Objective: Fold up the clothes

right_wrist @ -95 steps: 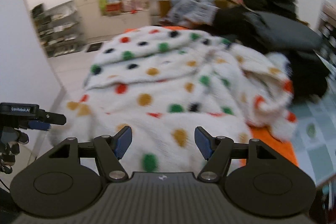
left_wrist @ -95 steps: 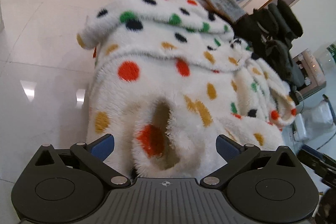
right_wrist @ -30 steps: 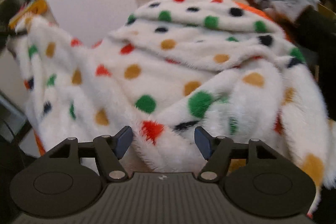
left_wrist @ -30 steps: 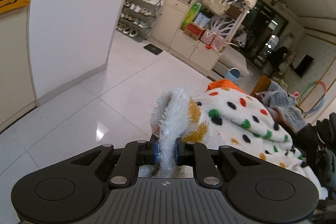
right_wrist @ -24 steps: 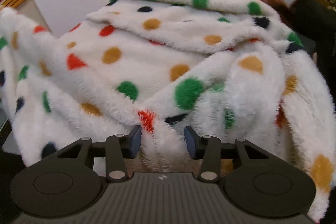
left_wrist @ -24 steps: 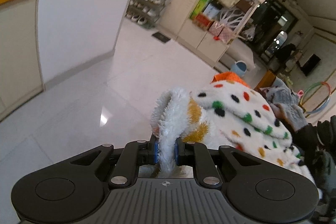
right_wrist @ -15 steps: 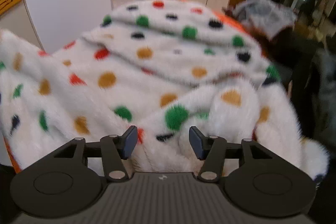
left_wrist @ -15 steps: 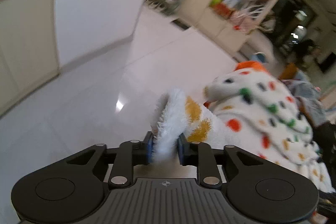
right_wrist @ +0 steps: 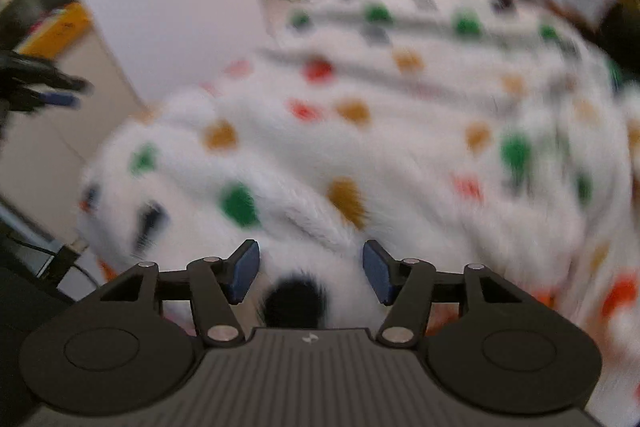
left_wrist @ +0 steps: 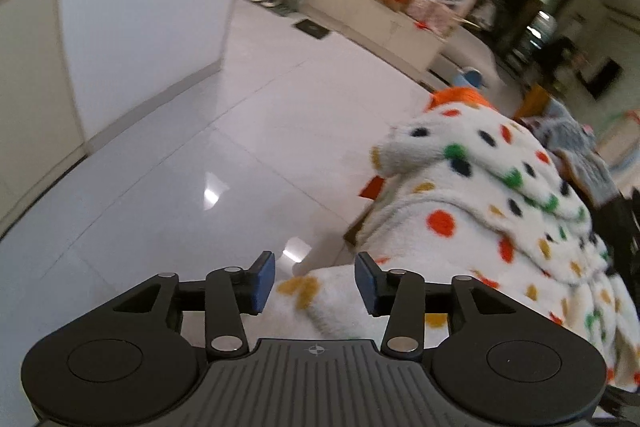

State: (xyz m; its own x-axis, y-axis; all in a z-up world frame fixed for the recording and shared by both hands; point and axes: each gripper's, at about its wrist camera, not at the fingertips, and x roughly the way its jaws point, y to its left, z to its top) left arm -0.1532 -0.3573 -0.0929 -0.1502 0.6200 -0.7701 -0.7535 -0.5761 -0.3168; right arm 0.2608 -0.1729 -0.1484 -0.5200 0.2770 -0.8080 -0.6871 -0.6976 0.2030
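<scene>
Left gripper (left_wrist: 315, 282) spread wide, gripping nothing; edge of white polka-dot fleece garment (left_wrist: 500, 211) lies below the gap. Garment heaped at right over orange surface (left_wrist: 460, 95), lower part cut off. Right gripper (right_wrist: 311, 271) also spread, hovering just above fleece (right_wrist: 400, 131); contact unclear in heavy blur. Grey clothes (left_wrist: 576, 143) behind, indistinct. Glossy tile floor (left_wrist: 180, 167) at left.

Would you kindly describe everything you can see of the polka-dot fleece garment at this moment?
The polka-dot fleece garment is thick, shaggy white pile with orange, green, mustard and black spots. It lies heaped in overlapping layers on an orange surface, one edge hanging down the near side. The left gripper and right gripper both stand open, with fleece between their fingers but not pinched. The right view is motion-blurred, so finer detail cannot be told.
</scene>
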